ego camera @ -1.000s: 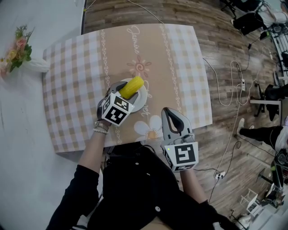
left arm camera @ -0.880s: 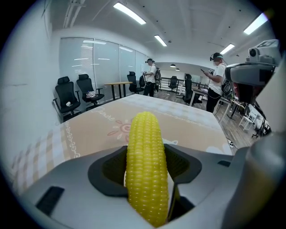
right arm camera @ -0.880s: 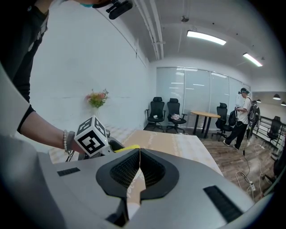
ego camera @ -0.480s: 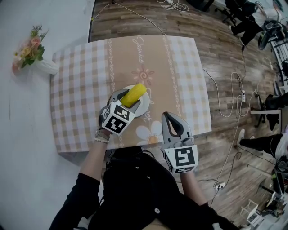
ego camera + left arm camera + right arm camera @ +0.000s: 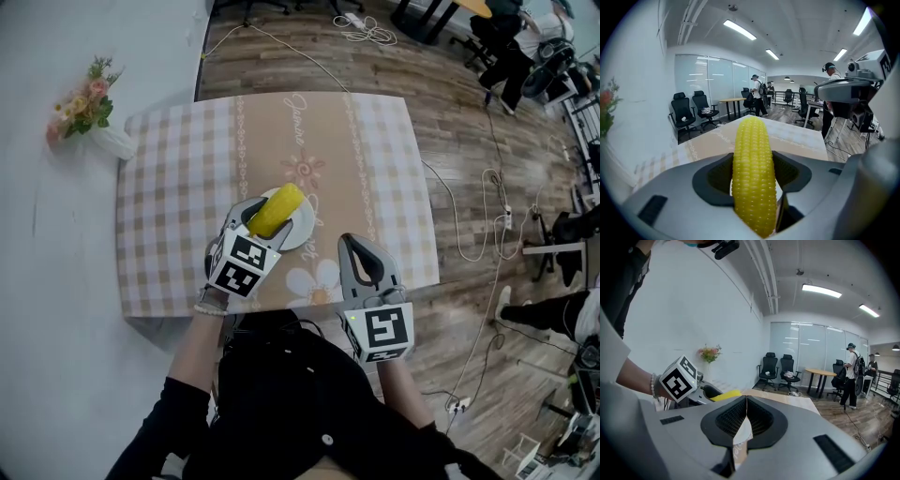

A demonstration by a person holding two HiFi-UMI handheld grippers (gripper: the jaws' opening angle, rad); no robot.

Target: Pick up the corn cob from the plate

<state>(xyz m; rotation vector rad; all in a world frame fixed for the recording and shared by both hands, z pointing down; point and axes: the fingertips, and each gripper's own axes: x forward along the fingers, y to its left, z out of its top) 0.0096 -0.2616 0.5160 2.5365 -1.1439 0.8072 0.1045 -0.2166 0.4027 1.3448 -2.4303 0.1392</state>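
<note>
The left gripper (image 5: 266,213) clamps the corn cob (image 5: 278,205). Only the head view shows the white plate (image 5: 303,232) under it. The right gripper (image 5: 362,253) waits nearby, and its own view shows the jaws pressed together and empty.

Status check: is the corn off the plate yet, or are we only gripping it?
Done: the left gripper is shut on the corn cob, jaws clamping its sides. In hand: the cob looks raised, directly over the white plate; contact with it can't be ruled out. Left: carry it clear of the plate. The right gripper is shut and empty, near the table's front edge.
</note>
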